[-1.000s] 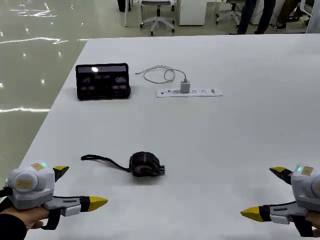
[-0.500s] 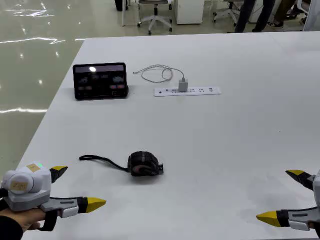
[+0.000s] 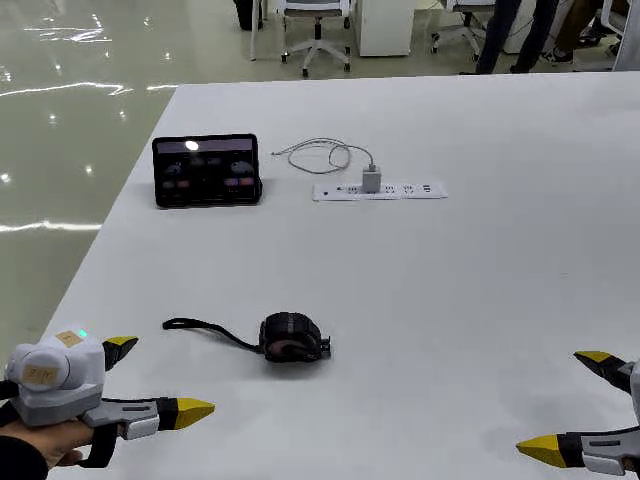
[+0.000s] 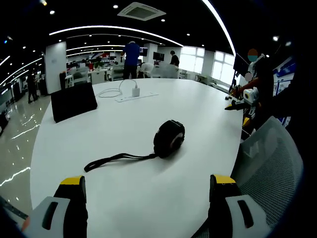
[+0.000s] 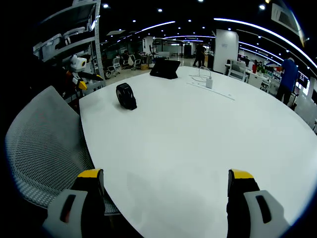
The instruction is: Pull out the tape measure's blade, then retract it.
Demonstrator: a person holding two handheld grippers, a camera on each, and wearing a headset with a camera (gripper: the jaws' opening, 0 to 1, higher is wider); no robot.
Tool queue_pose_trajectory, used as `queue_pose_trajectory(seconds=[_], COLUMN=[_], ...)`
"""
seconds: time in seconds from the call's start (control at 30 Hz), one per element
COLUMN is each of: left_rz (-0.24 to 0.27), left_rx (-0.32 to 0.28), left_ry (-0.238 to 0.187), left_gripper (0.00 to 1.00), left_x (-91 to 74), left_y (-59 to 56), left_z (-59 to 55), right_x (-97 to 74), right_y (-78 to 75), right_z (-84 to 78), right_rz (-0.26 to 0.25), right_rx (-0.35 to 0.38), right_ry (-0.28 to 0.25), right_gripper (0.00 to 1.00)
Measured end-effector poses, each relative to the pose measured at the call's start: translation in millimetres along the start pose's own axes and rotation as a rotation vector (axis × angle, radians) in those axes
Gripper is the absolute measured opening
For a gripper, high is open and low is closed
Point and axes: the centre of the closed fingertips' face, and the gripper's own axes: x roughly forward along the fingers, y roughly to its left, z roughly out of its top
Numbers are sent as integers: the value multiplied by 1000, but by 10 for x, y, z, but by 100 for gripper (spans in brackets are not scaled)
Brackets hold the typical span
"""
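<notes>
Tape measure (image 3: 293, 337) lies low centre on the white table (image 3: 480, 260), strap (image 3: 205, 328) trailing left — left gripper (image 3: 160, 375) and right gripper (image 3: 562, 403), bottom corners, both gape wide, holding nothing

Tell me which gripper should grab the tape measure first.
Left. The left gripper is open and near the tape measure, which lies straight ahead of it; the right gripper is farther away.

Jaws spread wide on left gripper (image 3: 158, 375) and right gripper (image 3: 566, 403).
</notes>
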Motion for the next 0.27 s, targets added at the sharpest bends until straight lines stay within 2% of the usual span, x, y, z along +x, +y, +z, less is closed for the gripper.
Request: queue_pose_trajectory(seconds=[0.27], left_rz=[4], left_rx=[-4], left_ry=[1], left_gripper=[100], left_x=[-8], left_y=[28], left_z=[13], right_x=[-6], right_y=[39], right_z=[24], right_rz=[2], right_rx=[0], right_ry=[4], right_gripper=[100])
